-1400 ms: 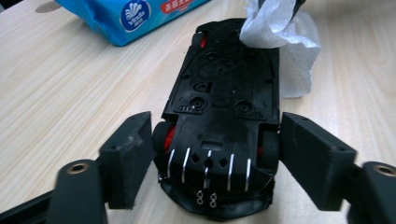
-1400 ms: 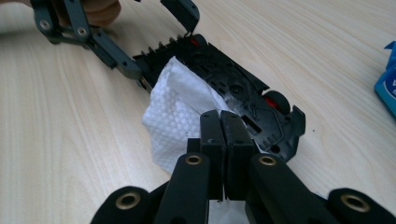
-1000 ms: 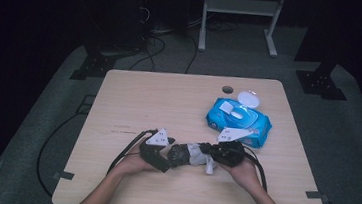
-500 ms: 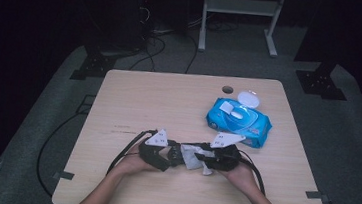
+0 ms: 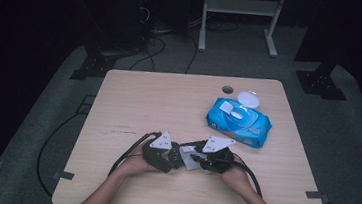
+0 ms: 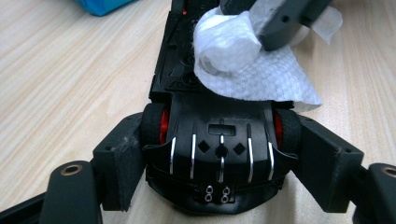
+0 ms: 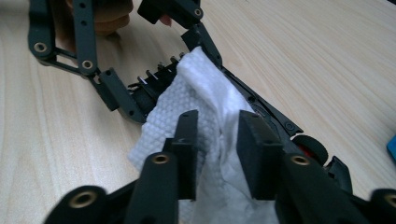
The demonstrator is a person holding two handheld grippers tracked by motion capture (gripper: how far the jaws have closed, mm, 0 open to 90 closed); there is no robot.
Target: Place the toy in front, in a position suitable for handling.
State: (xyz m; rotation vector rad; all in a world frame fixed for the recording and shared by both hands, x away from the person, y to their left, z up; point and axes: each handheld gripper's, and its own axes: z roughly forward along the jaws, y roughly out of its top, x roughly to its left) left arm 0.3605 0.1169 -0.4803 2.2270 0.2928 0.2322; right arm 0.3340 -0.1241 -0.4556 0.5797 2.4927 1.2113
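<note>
Right gripper [image 7: 215, 154] jaws have just been closing on the wipe [image 7: 205, 102]; left gripper [image 6: 219, 154] clamps the toy car [image 6: 219, 140] for wiping.

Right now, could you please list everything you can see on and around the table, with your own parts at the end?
toy car: one, black with red wheel hubs, near edge of the table, clamped at its sides by the left gripper.
wipe: one, white, draped over the car, pinched by the right gripper.
pack of wipes: one, blue, white lid flipped open, right half of the table.
table: one, light wood, with a round hole near its far edge.
metal stand: one, white, on the floor behind the table.
left gripper: one, black, shut on the car.
right gripper: one, black, shut on the wipe.
hands: two, at the near edge.
</note>
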